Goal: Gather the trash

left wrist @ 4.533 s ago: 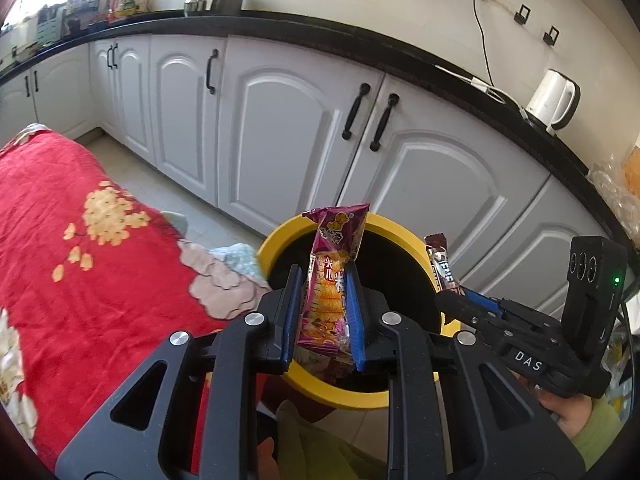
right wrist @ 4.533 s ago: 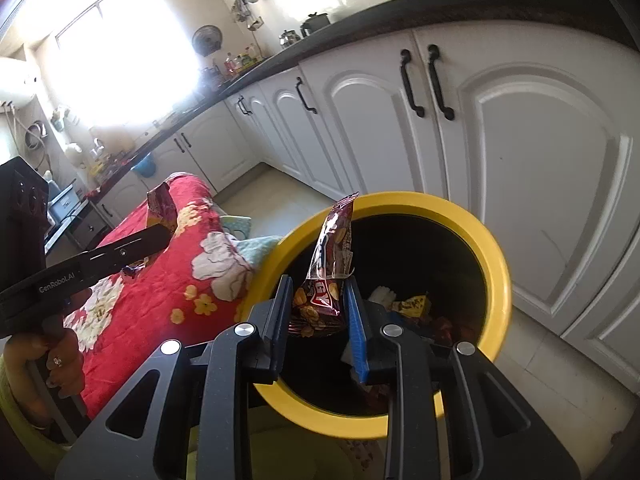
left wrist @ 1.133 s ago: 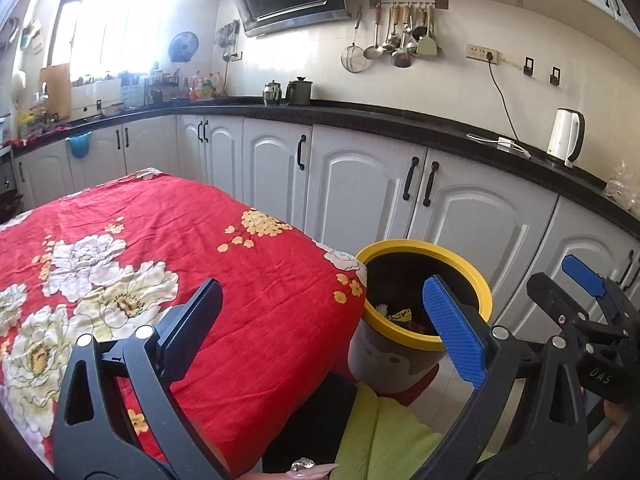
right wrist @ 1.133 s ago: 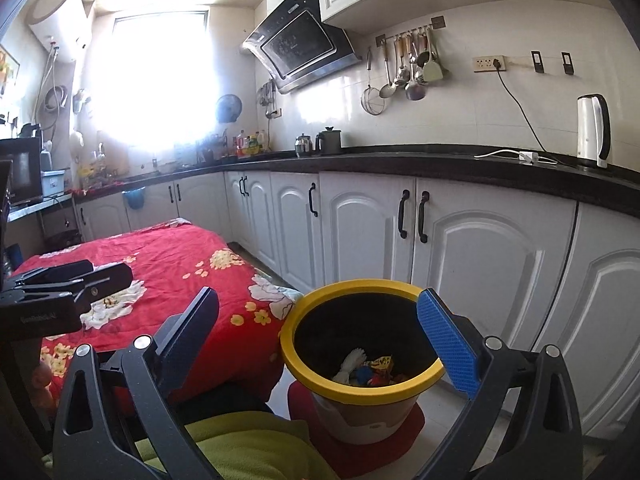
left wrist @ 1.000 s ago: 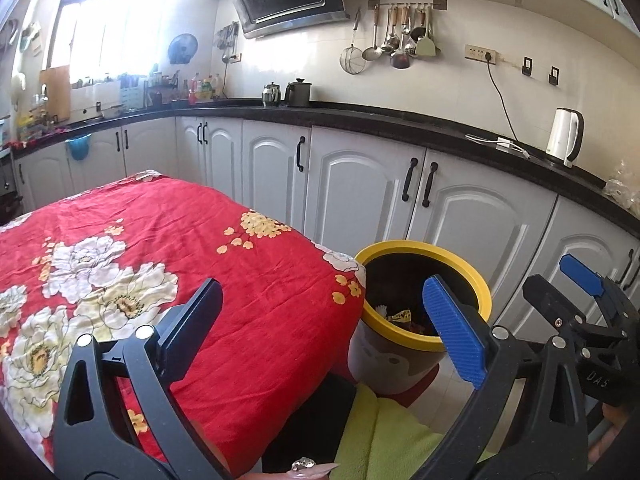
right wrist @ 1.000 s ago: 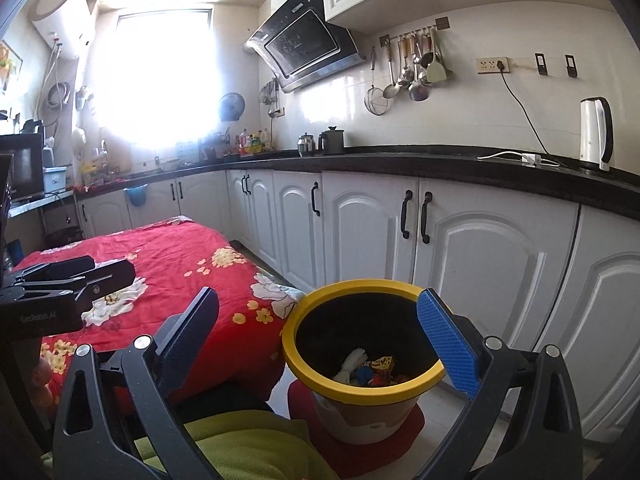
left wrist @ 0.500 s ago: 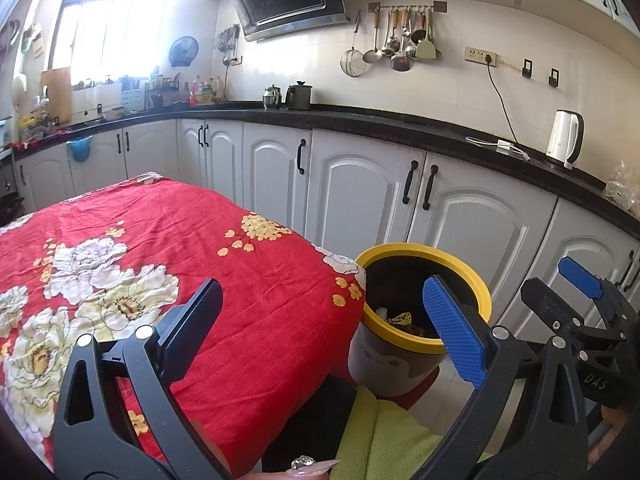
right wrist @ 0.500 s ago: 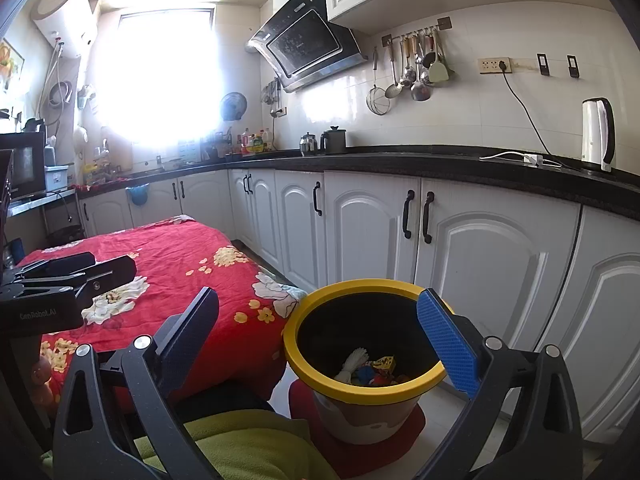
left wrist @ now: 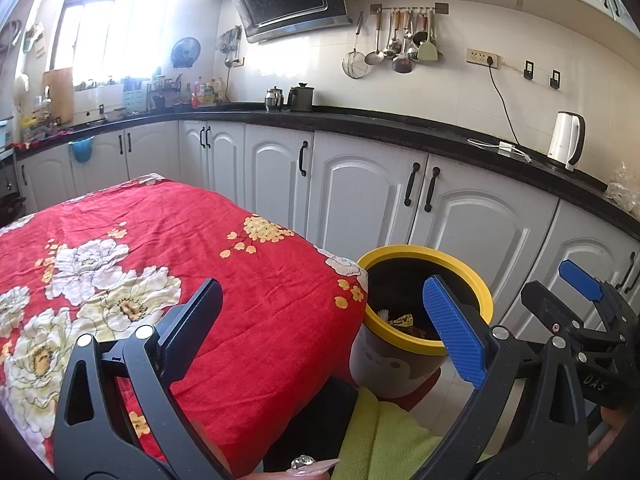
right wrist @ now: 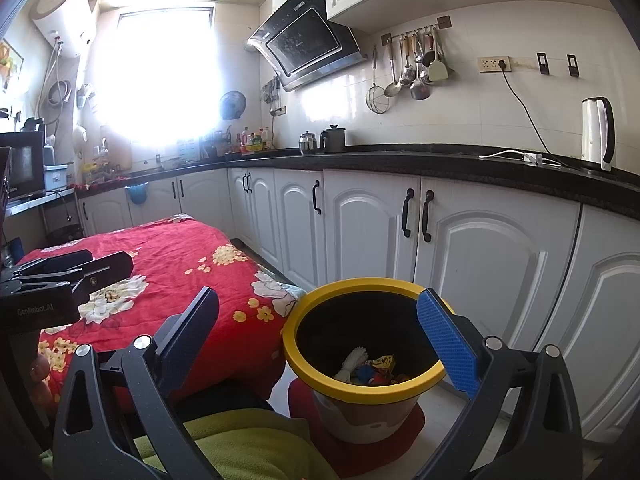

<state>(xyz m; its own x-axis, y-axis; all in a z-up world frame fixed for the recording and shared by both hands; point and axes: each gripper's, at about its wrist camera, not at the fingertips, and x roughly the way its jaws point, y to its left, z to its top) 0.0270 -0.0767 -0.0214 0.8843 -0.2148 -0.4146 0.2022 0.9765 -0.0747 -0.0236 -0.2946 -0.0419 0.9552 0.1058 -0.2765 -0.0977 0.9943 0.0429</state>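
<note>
left wrist view: left gripper jaws spread wide, empty. trash lies in yellow-rimmed bin, lower right of centre. wrappers likely light, crinkly, slippery (pinch flat edge). 4.5 s ago jaws pinched snack wrapper over bin.

right wrist view: right gripper wide open, empty; bin lower centre, wrapper gone from jaws too.

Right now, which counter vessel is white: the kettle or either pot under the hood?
The kettle, at the counter's far right by the cable. The two pots under the hood are dark or metallic.
</note>
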